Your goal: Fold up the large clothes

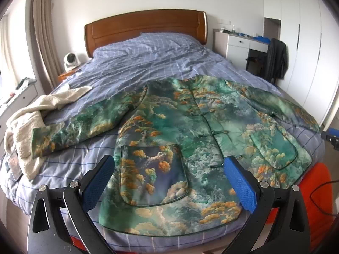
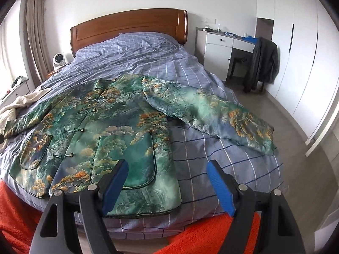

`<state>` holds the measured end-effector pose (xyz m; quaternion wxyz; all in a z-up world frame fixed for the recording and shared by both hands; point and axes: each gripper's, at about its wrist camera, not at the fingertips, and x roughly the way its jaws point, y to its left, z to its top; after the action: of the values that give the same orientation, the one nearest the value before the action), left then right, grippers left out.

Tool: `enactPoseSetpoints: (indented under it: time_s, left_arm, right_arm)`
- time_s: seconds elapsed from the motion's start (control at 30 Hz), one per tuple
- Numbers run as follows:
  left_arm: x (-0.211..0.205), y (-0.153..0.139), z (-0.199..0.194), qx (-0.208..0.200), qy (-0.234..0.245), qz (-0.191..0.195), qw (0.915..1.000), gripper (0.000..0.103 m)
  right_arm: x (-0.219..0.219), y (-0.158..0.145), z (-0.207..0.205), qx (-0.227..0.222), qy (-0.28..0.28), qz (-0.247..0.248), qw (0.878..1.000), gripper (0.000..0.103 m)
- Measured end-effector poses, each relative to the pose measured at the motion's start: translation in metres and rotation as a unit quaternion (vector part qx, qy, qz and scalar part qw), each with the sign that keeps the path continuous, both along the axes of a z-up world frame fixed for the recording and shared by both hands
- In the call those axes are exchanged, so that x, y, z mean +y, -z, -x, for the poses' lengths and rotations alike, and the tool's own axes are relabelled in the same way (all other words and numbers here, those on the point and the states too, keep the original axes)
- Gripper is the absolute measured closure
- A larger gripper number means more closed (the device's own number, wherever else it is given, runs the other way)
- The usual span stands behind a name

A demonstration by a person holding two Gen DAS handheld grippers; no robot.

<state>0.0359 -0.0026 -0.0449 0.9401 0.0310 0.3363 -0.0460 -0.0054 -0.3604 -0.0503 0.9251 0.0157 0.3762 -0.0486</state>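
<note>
Jacket (image 1: 190,131), green brocade with frog closures, lies face-up on the checked bedspread (image 2: 222,165), hem at the near bed edge, collar toward the headboard (image 2: 131,27); long axis runs 6 to 12 o'clock.

Left gripper (image 1: 169,180): jaws apart, empty, above the hem, straddling the left pocket.

Right gripper (image 2: 167,182): jaws apart, empty, over the hem's right corner at about 11 o'clock. Right sleeve (image 2: 222,118) reaches out to 1 o'clock; right hand probably nearer it.

No legible writing or labels.
</note>
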Motion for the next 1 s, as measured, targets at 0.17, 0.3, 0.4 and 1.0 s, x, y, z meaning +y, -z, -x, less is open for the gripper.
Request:
enactPoseSetpoints:
  time_s: [0.17, 0.3, 0.4, 1.0]
  left_arm:
    - [0.002, -0.002, 0.001, -0.003, -0.004, 0.002, 1.0, 0.001]
    - [0.007, 0.002, 0.003, 0.002, -0.008, 0.008, 0.9999, 0.001]
    - [0.009, 0.007, 0.001, 0.01, -0.014, 0.01, 0.9998, 0.001]
    - [0.007, 0.011, -0.003, 0.038, -0.027, 0.02, 0.9987, 0.001]
  right_arm:
    - [-0.015, 0.0, -0.003, 0.001, 0.001, -0.021, 1.0, 0.025]
    - [-0.063, -0.005, -0.006, -0.018, 0.042, -0.036, 0.998, 0.025]
    - [-0.125, -0.001, 0.002, -0.038, 0.119, -0.109, 0.986, 0.025]
    - [-0.305, 0.151, -0.053, -0.052, 0.338, -0.469, 0.814, 0.063]
